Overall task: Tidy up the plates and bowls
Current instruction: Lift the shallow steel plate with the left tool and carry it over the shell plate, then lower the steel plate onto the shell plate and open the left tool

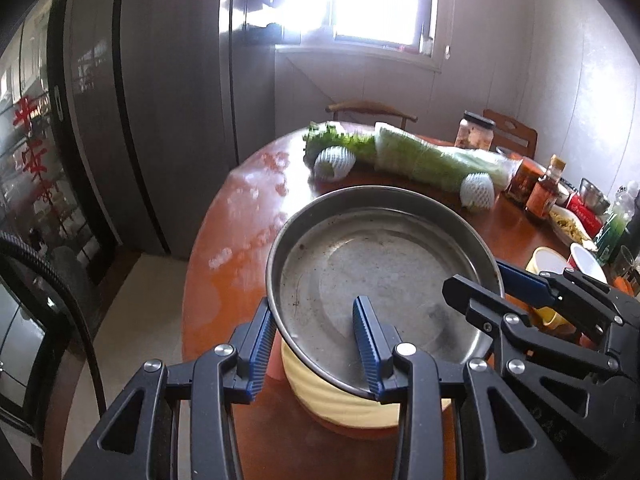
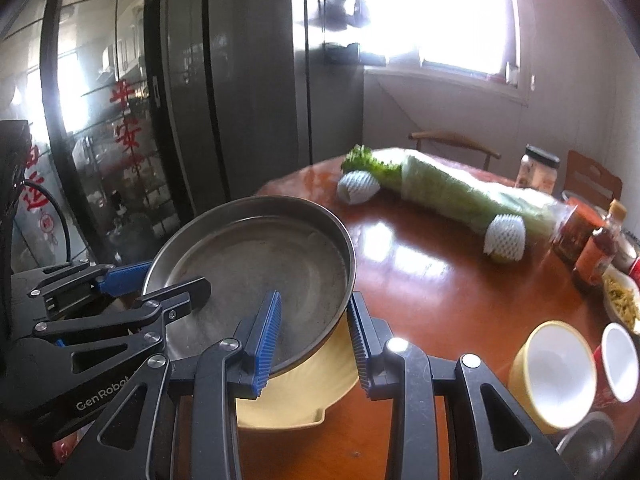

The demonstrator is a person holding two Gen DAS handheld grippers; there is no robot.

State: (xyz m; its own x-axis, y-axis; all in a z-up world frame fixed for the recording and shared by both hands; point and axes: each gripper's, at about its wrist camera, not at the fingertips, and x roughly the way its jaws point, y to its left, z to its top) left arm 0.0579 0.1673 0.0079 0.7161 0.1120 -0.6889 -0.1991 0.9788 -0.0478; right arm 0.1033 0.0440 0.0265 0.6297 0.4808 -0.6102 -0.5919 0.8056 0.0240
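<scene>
A round steel pan (image 1: 360,264) (image 2: 256,264) rests on a cream dish (image 1: 340,404) (image 2: 304,384), and both are held over the near left part of the brown table (image 1: 240,264) (image 2: 420,280). My left gripper (image 1: 314,304) (image 2: 176,278) is shut across the pan's rim, one finger inside the pan and one outside, with the cream dish between them. My right gripper (image 2: 315,296) (image 1: 478,278) clamps the opposite rim the same way. In the right wrist view the pan's left side overhangs the table edge.
A long wrapped cabbage (image 1: 420,156) (image 2: 452,196) with two foam-netted fruits lies across the far table. A jar (image 1: 474,130), sauce bottles (image 1: 544,192) and food dishes crowd the right. A yellow cup (image 2: 554,376), red cup (image 2: 620,360) and steel bowl (image 2: 588,444) sit near right. A grey fridge (image 1: 168,100) stands left.
</scene>
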